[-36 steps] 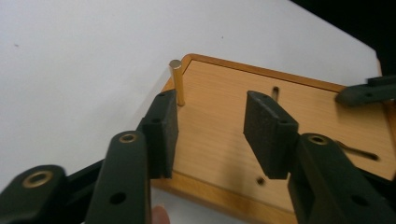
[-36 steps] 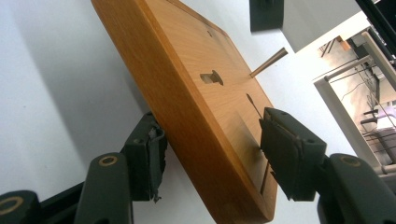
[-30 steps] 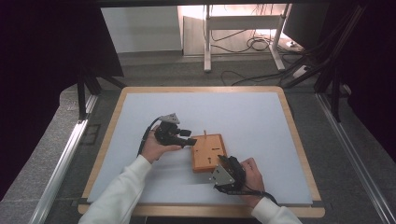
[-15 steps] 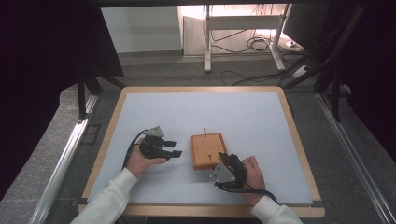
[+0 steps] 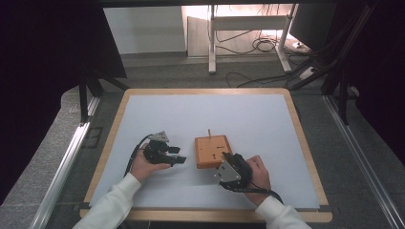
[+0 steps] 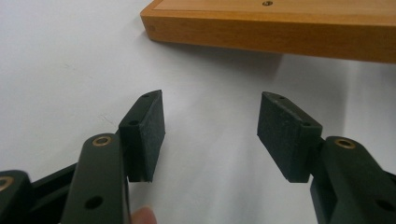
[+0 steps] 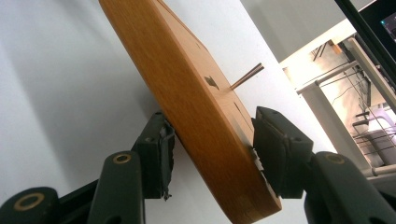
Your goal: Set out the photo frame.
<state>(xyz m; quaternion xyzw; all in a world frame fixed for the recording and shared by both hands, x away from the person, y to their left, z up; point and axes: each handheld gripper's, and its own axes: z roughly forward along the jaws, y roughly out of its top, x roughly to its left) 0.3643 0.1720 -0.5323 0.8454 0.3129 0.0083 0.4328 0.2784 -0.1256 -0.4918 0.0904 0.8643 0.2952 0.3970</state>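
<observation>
1 wooden block [image 5: 213,150] (apparently 1 peg [image 5: 209,132])

The left gripper [image 5: 175,155] rests low just left of the wooden block [image 5: 212,150], jaws spread wide with nothing between them, held in the left hand [image 5: 145,164]. The right gripper [image 7: 210,154] clamps the block's near edge, right hand [image 5: 255,174] just behind it
</observation>
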